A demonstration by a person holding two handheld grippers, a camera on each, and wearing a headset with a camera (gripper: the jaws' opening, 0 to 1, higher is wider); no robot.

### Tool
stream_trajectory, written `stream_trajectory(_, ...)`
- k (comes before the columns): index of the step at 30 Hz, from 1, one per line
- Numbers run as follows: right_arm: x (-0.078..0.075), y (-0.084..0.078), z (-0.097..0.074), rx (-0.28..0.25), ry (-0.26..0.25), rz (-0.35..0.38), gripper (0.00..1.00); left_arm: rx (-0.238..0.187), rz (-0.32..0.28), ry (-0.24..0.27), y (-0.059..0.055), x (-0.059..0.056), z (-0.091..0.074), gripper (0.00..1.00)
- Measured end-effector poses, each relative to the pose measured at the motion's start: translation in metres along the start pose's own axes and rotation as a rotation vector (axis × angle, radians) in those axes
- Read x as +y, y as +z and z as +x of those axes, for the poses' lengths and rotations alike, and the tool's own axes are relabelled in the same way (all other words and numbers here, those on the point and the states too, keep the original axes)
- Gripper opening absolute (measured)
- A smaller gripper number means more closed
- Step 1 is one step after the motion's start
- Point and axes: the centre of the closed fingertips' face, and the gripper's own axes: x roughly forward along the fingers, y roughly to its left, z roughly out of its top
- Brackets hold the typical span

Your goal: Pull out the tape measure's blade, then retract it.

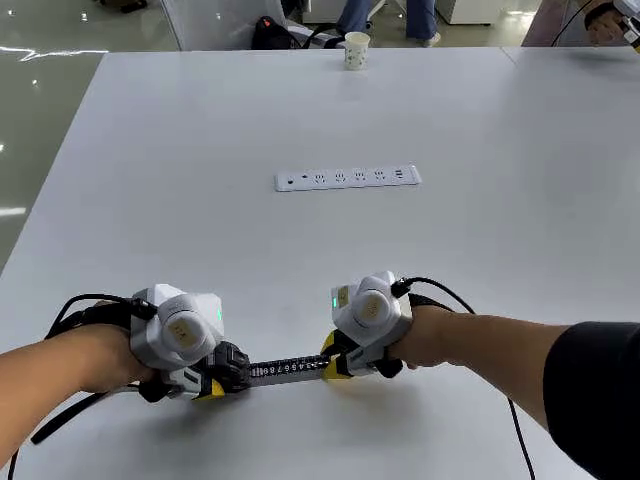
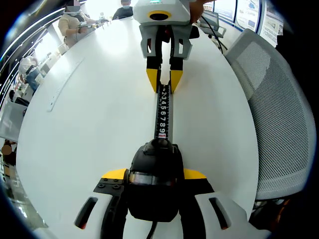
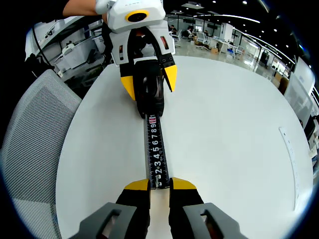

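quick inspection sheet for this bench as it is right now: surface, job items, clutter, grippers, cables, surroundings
surface: white table, nothing spilled on it
job's things: black tape measure case on the near edge; blade drawn out a short way, numbers facing up
clutter: white power strip mid-table; paper cup near the far edge
grippers: left gripper shut on the tape measure case; right gripper shut on the blade's end
cables: black cables trail from both grippers along the person's arms
surroundings: grey mesh chair beside the table; a person at its far end
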Motion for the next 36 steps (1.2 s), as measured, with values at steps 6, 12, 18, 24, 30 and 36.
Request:
stream_trajectory(6,0.000,-0.002,-0.002,0.001,-0.004,0.003,0.10,0.000,-0.001,0.000,0.000,0.000,0.000,0.34)
stream_trajectory(12,-0.001,-0.005,-0.003,0.005,-0.001,-0.001,0.10,-0.001,-0.002,0.003,0.000,0.001,0.000,0.34)
stream_trajectory(18,-0.002,-0.008,-0.005,0.007,-0.003,0.000,0.10,-0.001,-0.004,0.004,0.000,0.002,0.001,0.34)
stream_trajectory(24,-0.002,-0.011,-0.006,0.009,-0.005,0.002,0.10,-0.002,-0.005,0.004,0.000,0.001,0.000,0.34)
stream_trajectory(30,-0.002,-0.012,-0.007,0.009,-0.007,0.007,0.10,-0.003,-0.007,0.006,0.000,0.001,0.001,0.34)
stream_trajectory(36,-0.002,-0.014,-0.009,0.012,-0.008,0.007,0.10,-0.003,-0.008,0.006,0.000,0.001,0.000,0.34)
